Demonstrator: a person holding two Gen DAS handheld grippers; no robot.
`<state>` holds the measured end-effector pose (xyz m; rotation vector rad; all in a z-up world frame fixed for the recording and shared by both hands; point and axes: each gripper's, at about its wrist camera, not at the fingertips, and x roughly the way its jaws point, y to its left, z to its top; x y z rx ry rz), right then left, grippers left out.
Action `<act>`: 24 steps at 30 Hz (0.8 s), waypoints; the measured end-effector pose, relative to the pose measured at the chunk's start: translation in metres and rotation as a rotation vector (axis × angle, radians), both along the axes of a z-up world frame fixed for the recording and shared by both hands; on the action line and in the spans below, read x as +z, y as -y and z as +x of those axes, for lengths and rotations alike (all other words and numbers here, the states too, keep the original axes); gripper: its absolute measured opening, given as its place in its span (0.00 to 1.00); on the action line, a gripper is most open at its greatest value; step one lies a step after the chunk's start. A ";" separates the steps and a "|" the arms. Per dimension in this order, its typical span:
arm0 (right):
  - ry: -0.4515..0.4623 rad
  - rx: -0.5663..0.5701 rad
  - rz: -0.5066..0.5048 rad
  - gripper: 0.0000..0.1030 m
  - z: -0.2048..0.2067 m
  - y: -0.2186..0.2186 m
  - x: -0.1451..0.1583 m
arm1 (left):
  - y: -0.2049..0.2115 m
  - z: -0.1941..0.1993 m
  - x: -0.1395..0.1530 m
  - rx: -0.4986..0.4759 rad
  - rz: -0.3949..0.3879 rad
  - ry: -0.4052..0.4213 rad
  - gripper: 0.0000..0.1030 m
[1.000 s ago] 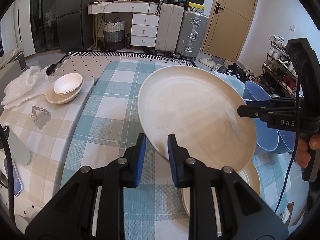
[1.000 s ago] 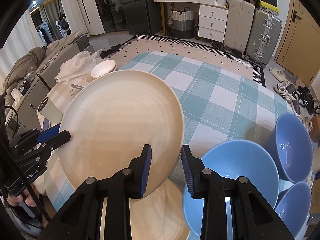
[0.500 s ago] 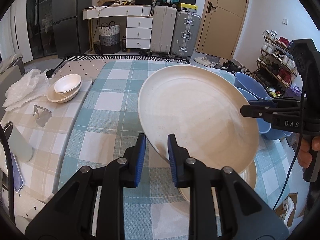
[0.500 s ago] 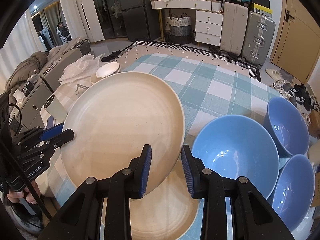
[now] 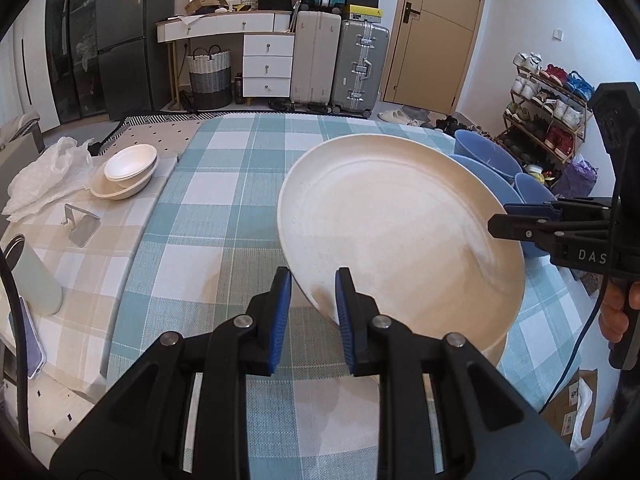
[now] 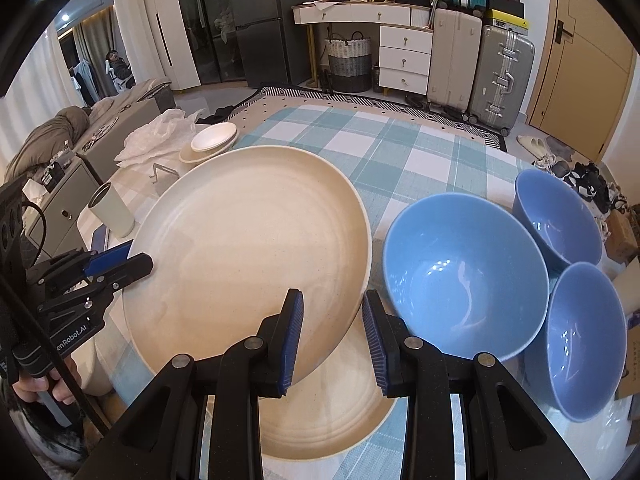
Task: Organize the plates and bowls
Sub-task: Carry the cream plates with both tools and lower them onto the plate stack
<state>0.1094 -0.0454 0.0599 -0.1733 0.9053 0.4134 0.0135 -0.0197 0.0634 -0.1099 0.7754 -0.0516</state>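
Blue bowls (image 6: 464,276) clearest from right

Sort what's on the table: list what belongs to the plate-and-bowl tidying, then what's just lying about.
Job: held cream plate, cream plate beneath it, three blue bowls, stacked white bowls, left tongs, right tongs.

Lying about: plastic bag, tumbler, metal stand, phone.

lower plate (image 6: 332,412) mostly hidden under held plate (image 6: 248,252), far bowl (image 5: 480,152) part-hidden

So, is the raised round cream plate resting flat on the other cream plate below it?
No, the raised cream plate hangs tilted above the lower plate, with a gap between them.
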 end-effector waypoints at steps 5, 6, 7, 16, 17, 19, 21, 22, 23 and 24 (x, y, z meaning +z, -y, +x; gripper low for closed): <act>-0.012 -0.011 0.016 0.31 -0.008 0.010 -0.011 | 0.008 -0.004 -0.006 -0.013 0.014 -0.002 0.18; -0.012 -0.014 0.021 0.31 -0.009 0.012 -0.013 | 0.010 -0.005 -0.007 -0.016 0.017 -0.006 0.18; -0.014 -0.019 0.027 0.31 -0.010 0.015 -0.015 | 0.012 -0.005 -0.009 -0.019 0.021 -0.010 0.18; -0.011 -0.052 0.043 0.31 -0.022 0.036 -0.022 | 0.030 -0.001 -0.027 -0.055 0.028 -0.034 0.18; -0.011 -0.055 0.044 0.31 -0.023 0.037 -0.023 | 0.032 0.000 -0.029 -0.058 0.029 -0.038 0.18; -0.012 -0.061 0.042 0.31 -0.025 0.041 -0.025 | 0.036 0.001 -0.034 -0.064 0.034 -0.045 0.18; -0.014 -0.063 0.041 0.31 -0.026 0.043 -0.027 | 0.038 0.004 -0.039 -0.070 0.038 -0.052 0.18; -0.016 -0.065 0.043 0.31 -0.026 0.045 -0.029 | 0.039 0.005 -0.041 -0.072 0.039 -0.055 0.18; -0.017 -0.065 0.043 0.31 -0.027 0.045 -0.029 | 0.040 0.005 -0.043 -0.074 0.038 -0.057 0.18; -0.018 -0.066 0.044 0.31 -0.027 0.047 -0.031 | 0.041 0.005 -0.045 -0.073 0.041 -0.061 0.18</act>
